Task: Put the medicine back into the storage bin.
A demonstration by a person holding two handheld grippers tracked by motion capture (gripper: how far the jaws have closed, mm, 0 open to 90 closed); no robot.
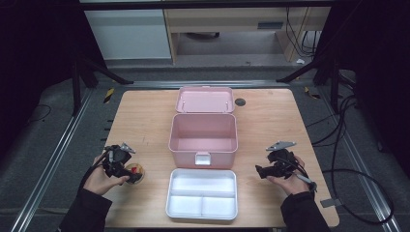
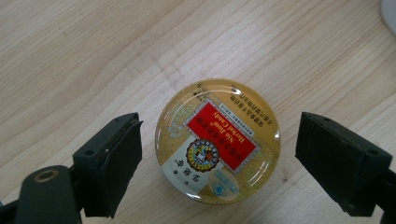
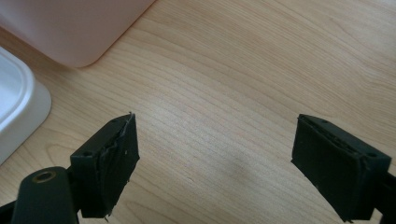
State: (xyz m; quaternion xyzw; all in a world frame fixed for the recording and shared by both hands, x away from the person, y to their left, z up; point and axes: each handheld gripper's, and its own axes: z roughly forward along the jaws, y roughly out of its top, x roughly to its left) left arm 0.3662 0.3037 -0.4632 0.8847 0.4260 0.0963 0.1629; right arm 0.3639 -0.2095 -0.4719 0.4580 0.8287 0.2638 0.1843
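A round gold candy tin [image 2: 218, 140] with a red label lies flat on the wooden table [image 2: 93, 56]. My left gripper [image 2: 219, 144] hangs over it, open, one jaw on each side of the tin with a gap at both. In the high view the tin [image 1: 137, 170] sits at the table's front left, just past my left gripper [image 1: 128, 170]. My right gripper [image 1: 259, 170] is at the front right, held low and pointing toward the middle. Its jaws stand open in the right gripper view [image 3: 215, 158], with nothing but bare wood between them.
An open pink box [image 1: 203, 145] stands mid-table, its lid [image 1: 204, 100] thrown back behind it. A white divided tray [image 1: 201, 210] lies in front of it. The box corner [image 3: 70, 28] and tray edge [image 3: 14, 107] lie left of my right gripper. A black disc [image 1: 240, 102] sits at the back.
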